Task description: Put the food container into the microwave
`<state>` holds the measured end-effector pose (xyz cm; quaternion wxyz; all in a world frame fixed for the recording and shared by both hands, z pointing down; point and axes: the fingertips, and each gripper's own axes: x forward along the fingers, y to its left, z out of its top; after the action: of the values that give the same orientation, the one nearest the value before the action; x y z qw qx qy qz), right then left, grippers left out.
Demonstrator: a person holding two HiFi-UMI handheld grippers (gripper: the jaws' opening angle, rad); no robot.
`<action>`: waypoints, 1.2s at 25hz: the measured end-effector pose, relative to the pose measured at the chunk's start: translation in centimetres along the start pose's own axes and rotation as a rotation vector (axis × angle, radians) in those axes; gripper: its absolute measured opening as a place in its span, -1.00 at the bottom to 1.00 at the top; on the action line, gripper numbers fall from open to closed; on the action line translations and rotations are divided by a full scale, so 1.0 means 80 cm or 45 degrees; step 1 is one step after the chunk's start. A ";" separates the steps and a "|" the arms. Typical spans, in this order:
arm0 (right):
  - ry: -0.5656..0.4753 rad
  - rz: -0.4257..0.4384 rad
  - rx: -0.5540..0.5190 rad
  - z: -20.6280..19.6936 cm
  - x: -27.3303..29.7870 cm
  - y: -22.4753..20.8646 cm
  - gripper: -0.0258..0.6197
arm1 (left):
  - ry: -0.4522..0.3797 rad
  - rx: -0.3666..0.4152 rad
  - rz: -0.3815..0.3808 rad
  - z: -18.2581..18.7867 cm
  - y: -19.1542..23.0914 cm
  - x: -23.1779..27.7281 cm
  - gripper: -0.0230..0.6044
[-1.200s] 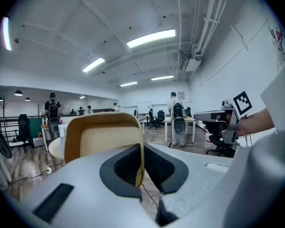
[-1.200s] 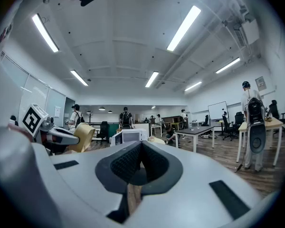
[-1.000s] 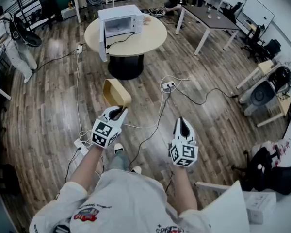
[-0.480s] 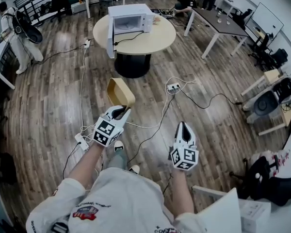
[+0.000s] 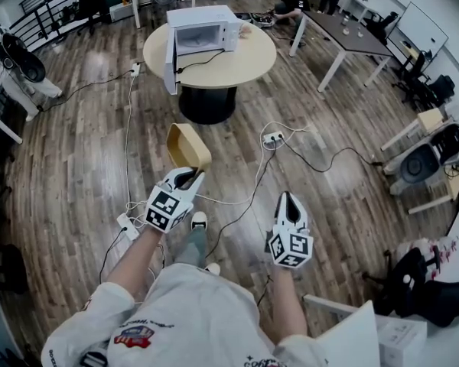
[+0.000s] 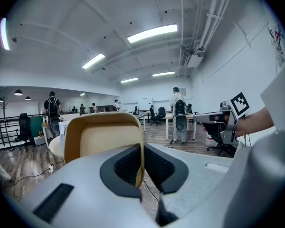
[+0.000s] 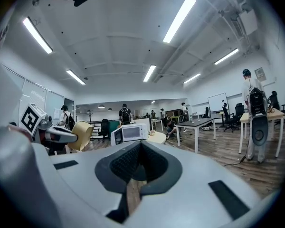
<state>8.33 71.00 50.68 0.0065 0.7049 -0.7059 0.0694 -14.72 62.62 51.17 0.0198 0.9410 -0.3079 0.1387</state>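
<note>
The left gripper pinches the tan food container by its rim and holds it up front, probably for carrying. The microwave sits door-open on the round table, well ahead. The right gripper has its jaws pressed together on nothing. It's an open office with cables across the wood floor.

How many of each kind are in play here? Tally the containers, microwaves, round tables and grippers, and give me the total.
food container: 1
microwave: 1
round table: 1
grippers: 2, the left gripper and the right gripper
Total: 5
</note>
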 end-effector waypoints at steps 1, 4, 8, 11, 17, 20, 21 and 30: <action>0.006 0.002 0.000 0.000 0.011 -0.003 -0.92 | 0.001 0.003 -0.002 0.003 0.006 0.008 -0.89; 0.010 0.012 -0.001 0.002 0.052 -0.007 -0.92 | 0.007 0.009 -0.006 0.010 0.034 0.037 -0.89; 0.038 0.017 -0.006 0.004 0.118 -0.014 -0.92 | 0.009 -0.005 -0.014 0.015 0.079 0.089 -0.89; 0.065 0.007 -0.004 0.005 0.173 -0.027 -0.92 | 0.018 -0.006 -0.032 0.021 0.113 0.131 -0.89; 0.071 -0.011 -0.002 0.025 0.286 -0.041 -0.92 | 0.017 0.015 -0.061 0.045 0.193 0.210 -0.89; 0.075 -0.009 -0.013 0.034 0.340 -0.039 -0.92 | 0.025 0.017 -0.075 0.048 0.233 0.245 -0.89; 0.074 -0.008 -0.018 0.037 0.356 -0.038 -0.92 | 0.026 0.017 -0.079 0.051 0.245 0.255 -0.89; 0.063 -0.027 -0.059 0.059 0.449 -0.029 -0.92 | 0.036 0.010 -0.123 0.053 0.323 0.310 -0.89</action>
<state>10.84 34.78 50.03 0.0410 0.7101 -0.6994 0.0706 -9.65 26.90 52.65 0.0270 0.9529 -0.2611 0.1522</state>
